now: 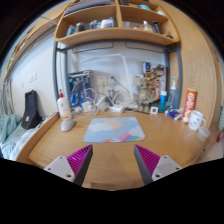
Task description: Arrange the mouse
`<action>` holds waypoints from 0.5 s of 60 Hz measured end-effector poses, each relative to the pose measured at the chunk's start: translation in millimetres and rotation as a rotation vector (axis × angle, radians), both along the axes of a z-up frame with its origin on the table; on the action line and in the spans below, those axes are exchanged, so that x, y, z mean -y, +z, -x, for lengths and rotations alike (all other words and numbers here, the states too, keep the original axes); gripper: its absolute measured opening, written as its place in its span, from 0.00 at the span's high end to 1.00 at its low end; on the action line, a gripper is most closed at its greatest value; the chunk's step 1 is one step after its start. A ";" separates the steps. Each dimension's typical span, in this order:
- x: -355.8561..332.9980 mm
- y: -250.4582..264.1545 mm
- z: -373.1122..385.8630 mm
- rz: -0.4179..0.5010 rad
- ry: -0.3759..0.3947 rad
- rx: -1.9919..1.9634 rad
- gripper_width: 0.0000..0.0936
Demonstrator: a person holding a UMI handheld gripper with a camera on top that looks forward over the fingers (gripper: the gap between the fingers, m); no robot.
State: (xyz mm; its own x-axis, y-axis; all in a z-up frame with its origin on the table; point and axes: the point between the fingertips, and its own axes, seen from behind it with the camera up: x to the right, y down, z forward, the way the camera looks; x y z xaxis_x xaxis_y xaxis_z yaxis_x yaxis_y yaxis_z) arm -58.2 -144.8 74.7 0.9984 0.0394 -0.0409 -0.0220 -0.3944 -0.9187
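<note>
My gripper (112,163) hangs over the near edge of a wooden desk (110,150), its two fingers spread wide with nothing between them; the left magenta pad (77,161) sits at about eight o'clock from centre and the right one at about four. Straight ahead at twelve o'clock, beyond the bare strip of desk, lies a mouse pad (113,129) with a pastel geometric pattern, flat and slightly skewed. I cannot make out a mouse on it or anywhere on the desk. At ten o'clock, past the pad's left corner, stands a white bottle with a red cap (64,106), and a small pale object lies just beside its base. Further left hangs a dark bag (31,108) against the wall. At two o'clock, near the desk's right end, I see a white mug (197,120) and an orange box (190,103) standing upright behind it. Along the back edge sits a clutter of small items I cannot identify. Above everything, at twelve, wooden shelves (115,35) carry several bowls.
</note>
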 end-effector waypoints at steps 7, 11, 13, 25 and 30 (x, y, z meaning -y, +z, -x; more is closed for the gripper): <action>-6.7 -20.6 76.8 0.029 0.083 -0.023 0.10; -16.3 -25.9 113.5 0.046 0.110 -0.027 0.10; -22.7 -27.6 130.0 0.051 0.122 -0.022 0.10; -79.8 -40.1 212.3 0.106 0.148 -0.055 0.10; -112.1 -44.0 229.8 0.121 0.129 -0.068 0.10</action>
